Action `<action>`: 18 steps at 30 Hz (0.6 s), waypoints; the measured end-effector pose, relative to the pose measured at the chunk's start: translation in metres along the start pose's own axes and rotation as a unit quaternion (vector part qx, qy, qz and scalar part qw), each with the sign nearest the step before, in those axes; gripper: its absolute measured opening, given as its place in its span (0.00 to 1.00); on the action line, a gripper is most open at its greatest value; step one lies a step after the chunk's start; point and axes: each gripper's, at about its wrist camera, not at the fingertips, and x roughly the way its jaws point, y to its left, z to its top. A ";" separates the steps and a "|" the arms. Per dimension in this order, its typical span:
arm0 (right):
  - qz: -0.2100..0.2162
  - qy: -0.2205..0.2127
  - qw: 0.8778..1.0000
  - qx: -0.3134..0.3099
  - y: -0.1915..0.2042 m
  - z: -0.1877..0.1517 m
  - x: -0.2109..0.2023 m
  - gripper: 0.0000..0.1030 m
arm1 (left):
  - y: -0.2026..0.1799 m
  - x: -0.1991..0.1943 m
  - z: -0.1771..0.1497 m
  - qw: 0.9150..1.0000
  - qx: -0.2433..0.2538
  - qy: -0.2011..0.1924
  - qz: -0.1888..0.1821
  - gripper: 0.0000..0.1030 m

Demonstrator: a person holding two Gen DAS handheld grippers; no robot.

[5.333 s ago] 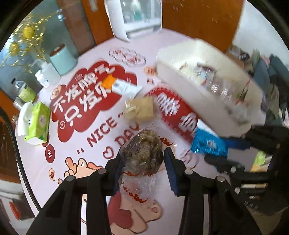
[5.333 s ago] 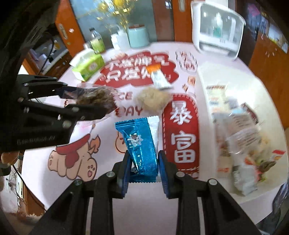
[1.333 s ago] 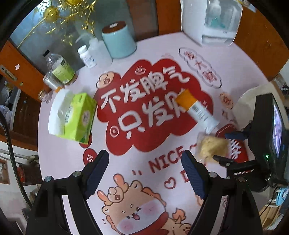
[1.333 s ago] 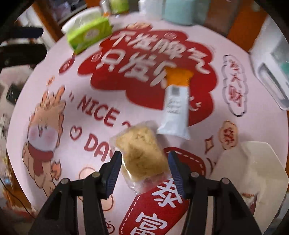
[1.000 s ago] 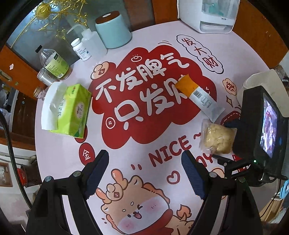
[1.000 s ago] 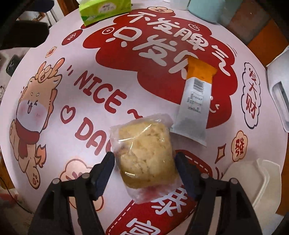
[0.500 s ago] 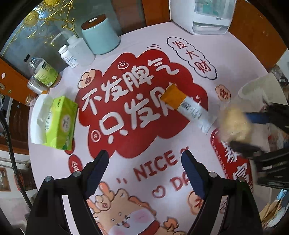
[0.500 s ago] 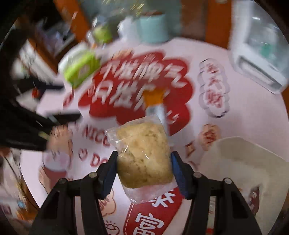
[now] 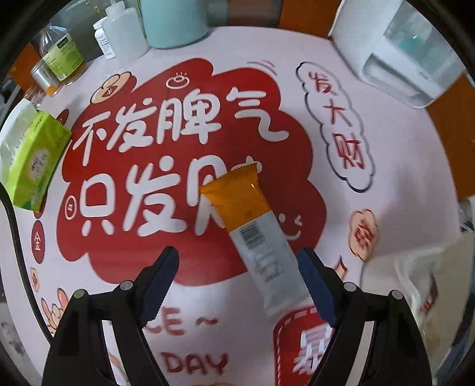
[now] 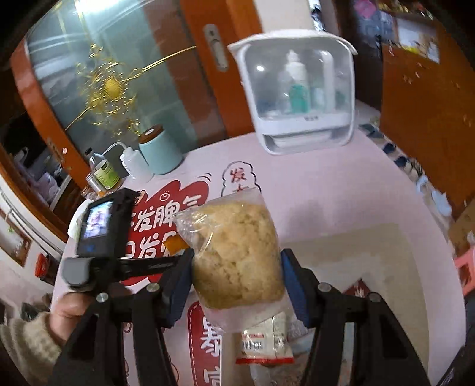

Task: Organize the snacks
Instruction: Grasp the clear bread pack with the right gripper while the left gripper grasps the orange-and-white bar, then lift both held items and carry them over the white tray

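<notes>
Left wrist view: left gripper (image 9: 237, 276) hangs with its jaws spread wide and nothing held. Landmark for this view is the orange-and-white snack bar (image 9: 252, 231), which lies flat on the printed table mat (image 9: 184, 89), slanted, orange end farther from the camera. The bar's white end sits between the fingers, close beside the right-hand pad (image 9: 314, 285) and well apart from the other pad; contact cannot be confirmed. A green tissue box (image 9: 32, 163) sits far off on the bar's left, bottles and a teal canister (image 9: 172, 20) beyond it, a white dispenser (image 9: 406, 62) beyond it on the right. The cream bin (image 9: 430, 267) shows blurred on the bar's right.

Judged step: approach to the last loose snack. Next move calls for centring the jaws across the bar's width, lowering, then closing.

Right wrist view: right gripper (image 10: 236, 279) is closed part-way on a clear bag of pale crumbly pastry (image 10: 237, 252), pads pressing both sides, bag upright and clear of the table. Landmark here is the cream bin (image 10: 356, 246): the bag hangs over its near-left portion. A red-and-white packet (image 10: 264, 341) lies inside the bin, directly under the bag.

Judged step: delivery. Next move calls for lowering the bag into the bin and releasing.
</notes>
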 end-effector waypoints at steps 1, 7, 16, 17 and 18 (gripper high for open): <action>0.001 0.001 1.000 0.005 -0.004 -0.003 0.000 0.56 | -0.004 0.005 0.000 1.000 -0.002 -0.002 0.014 0.79; -0.008 0.006 1.000 0.022 -0.023 -0.020 -0.003 0.56 | -0.015 0.030 -0.001 0.999 -0.026 0.012 0.034 0.82; -0.010 0.017 0.997 0.077 -0.051 -0.050 -0.011 0.56 | -0.003 0.016 -0.024 1.000 0.000 -0.003 0.024 0.37; -0.009 0.015 0.996 0.082 -0.053 -0.054 -0.014 0.56 | 0.002 0.015 -0.030 1.000 0.002 -0.002 0.023 0.36; -0.009 0.015 0.996 0.083 -0.054 -0.057 -0.016 0.56 | 0.008 0.012 -0.035 1.000 0.001 -0.001 0.022 0.33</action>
